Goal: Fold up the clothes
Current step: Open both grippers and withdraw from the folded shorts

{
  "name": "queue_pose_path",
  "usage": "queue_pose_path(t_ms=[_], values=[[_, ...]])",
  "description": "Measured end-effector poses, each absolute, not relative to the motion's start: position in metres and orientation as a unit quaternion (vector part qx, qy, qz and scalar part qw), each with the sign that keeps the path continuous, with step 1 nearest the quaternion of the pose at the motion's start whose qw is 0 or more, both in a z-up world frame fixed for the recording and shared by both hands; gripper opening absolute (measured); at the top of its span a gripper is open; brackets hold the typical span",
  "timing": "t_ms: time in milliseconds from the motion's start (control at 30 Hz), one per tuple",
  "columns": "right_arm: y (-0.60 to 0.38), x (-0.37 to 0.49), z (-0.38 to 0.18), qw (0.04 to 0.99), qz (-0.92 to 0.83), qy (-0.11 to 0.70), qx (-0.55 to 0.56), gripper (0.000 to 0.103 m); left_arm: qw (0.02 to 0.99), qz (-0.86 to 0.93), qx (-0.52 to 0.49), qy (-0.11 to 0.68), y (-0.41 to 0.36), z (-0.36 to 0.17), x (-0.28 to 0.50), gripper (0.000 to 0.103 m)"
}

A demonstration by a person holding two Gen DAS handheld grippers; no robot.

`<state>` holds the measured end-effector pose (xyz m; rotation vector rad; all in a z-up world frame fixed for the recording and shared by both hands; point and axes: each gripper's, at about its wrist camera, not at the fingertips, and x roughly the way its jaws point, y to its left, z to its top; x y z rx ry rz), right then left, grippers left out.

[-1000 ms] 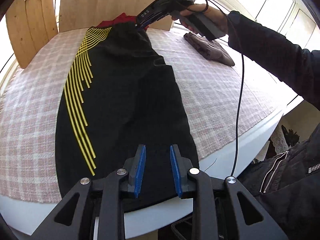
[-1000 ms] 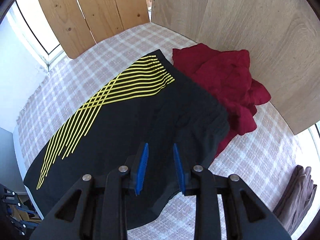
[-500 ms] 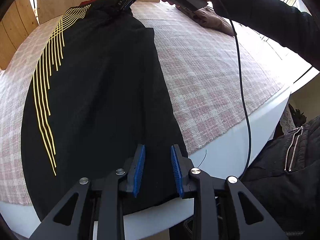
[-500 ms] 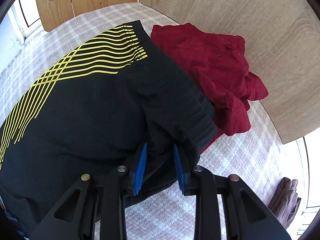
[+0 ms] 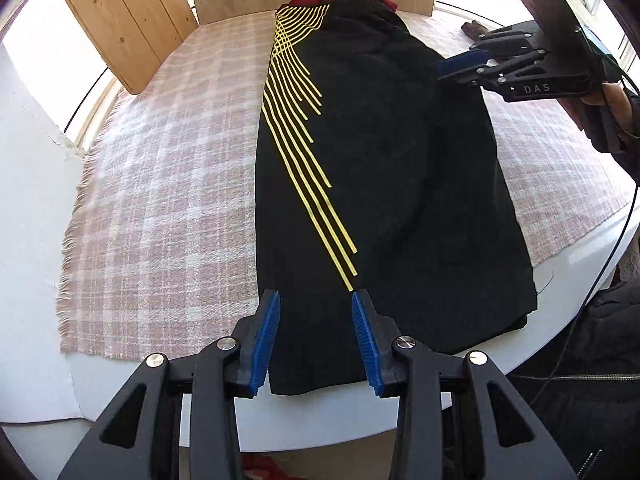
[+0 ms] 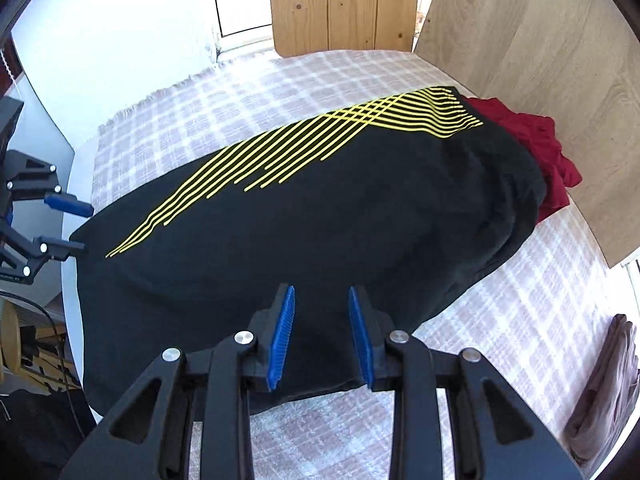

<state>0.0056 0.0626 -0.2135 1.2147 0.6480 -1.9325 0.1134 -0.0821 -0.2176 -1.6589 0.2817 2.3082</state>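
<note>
Released since a second ago, the black shorts [image 5: 392, 184] are spread flat on the checked cloth [image 5: 168, 184]; left gripper [image 5: 316, 340], jaws opening, and right gripper [image 6: 320, 332] are seen empty, twelve o'clock.

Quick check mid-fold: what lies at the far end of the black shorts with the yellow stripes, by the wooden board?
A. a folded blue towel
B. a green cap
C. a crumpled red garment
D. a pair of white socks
C: a crumpled red garment lies bunched against the waistband end of the black shorts, beside the wooden board on the checked cloth.
</note>
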Motion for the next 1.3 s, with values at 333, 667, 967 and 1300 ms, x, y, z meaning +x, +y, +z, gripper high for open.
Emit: queue_pose_path(t_ms=[333, 667, 967, 1300], values=[[0.084, 0.059, -0.204, 0.282, -0.807, 0.168, 0.492, 0.029, 0.221, 0.789, -0.559, 0.127, -0.106, -0.198, 0.113, 0.039], [0.119, 0.201, -0.201, 0.143, -0.836, -0.034, 0.529, 0.029, 0.263, 0.766, -0.58, 0.086, -0.141, -0.191, 0.126, 0.042], [0.095, 0.229, -0.218, 0.119, -0.821, -0.082, 0.553, 0.029, 0.265, 0.737, -0.62, 0.04, -0.133, -0.219, 0.133, 0.042], [0.09, 0.229, -0.222, 0.081, -0.808, -0.159, 0.562, 0.029, 0.269, 0.734, -0.624, 0.005, -0.139, -0.21, 0.122, 0.048]])
